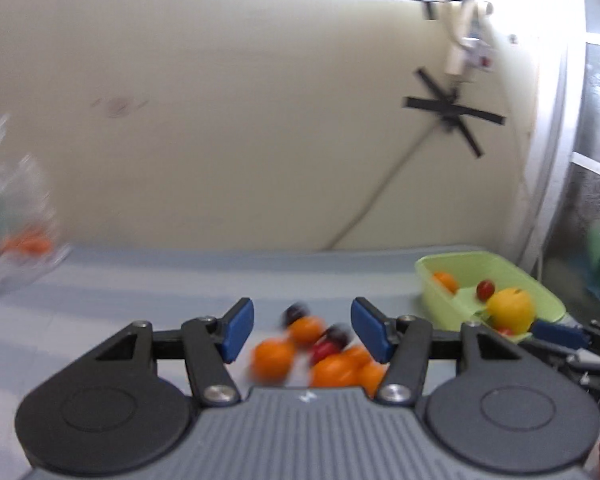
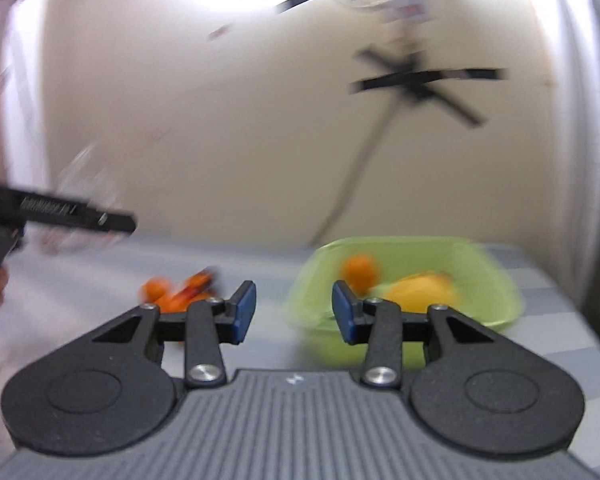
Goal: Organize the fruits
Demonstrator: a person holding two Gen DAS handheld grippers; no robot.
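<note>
A pile of small oranges [image 1: 272, 360] and dark red fruits [image 1: 332, 342] lies on the grey table just ahead of my open, empty left gripper [image 1: 302, 330]. A light green bin [image 1: 460, 264] at the right holds an orange [image 1: 445, 280], a red fruit [image 1: 485, 289] and a yellow fruit [image 1: 510, 308]. In the right wrist view, my right gripper [image 2: 294, 312] is open and empty, close to the green bin's [image 2: 496, 280] left edge. The bin holds an orange [image 2: 360, 270] and the yellow fruit [image 2: 424, 290]. The pile [image 2: 172, 292] sits left, blurred.
A clear plastic bag or container [image 1: 16, 240] with orange contents sits at the far left of the table. A cream wall with black tape and a cable rises behind. The left gripper's body [image 2: 60, 212] shows at the left of the right wrist view.
</note>
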